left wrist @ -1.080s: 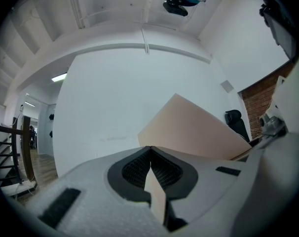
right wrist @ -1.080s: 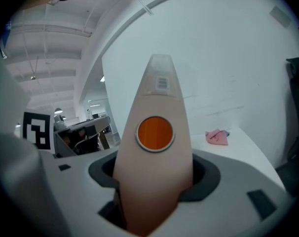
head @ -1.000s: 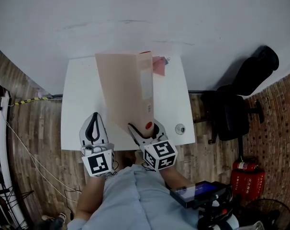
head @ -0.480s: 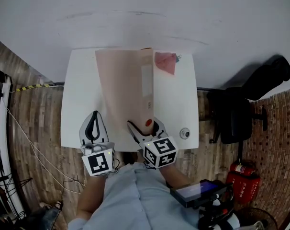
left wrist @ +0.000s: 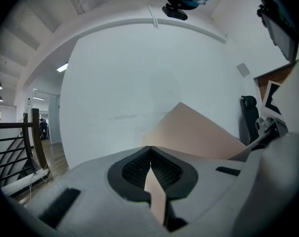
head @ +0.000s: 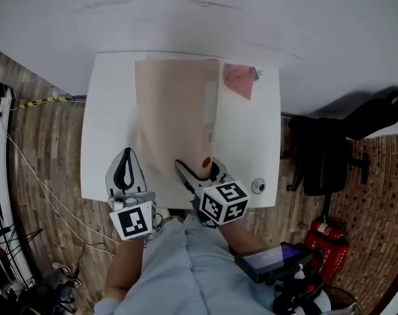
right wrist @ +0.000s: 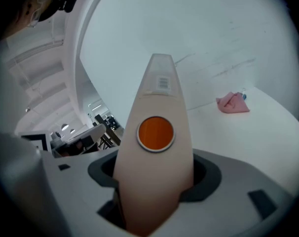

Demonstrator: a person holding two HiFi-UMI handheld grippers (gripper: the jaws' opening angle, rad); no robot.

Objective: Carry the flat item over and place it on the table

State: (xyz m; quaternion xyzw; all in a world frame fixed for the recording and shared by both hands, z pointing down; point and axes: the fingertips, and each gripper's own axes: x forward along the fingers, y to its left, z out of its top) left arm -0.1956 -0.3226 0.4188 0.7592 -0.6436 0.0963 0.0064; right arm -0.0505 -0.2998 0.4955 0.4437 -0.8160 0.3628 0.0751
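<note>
Flat item (head: 173, 110) held out over the white counter (head: 110, 110), left tongs (head: 127, 155) nipping its thin edge, right tongs (head: 196, 170) clamped on its thicker end, two grips probably to stop it twisting.

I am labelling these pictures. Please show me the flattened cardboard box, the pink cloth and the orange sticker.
flattened cardboard box (head: 173, 110): head view, middle of its broad face.
pink cloth (head: 240, 81): head view, its middle.
orange sticker (right wrist: 155, 133): right gripper view, its centre.
</note>
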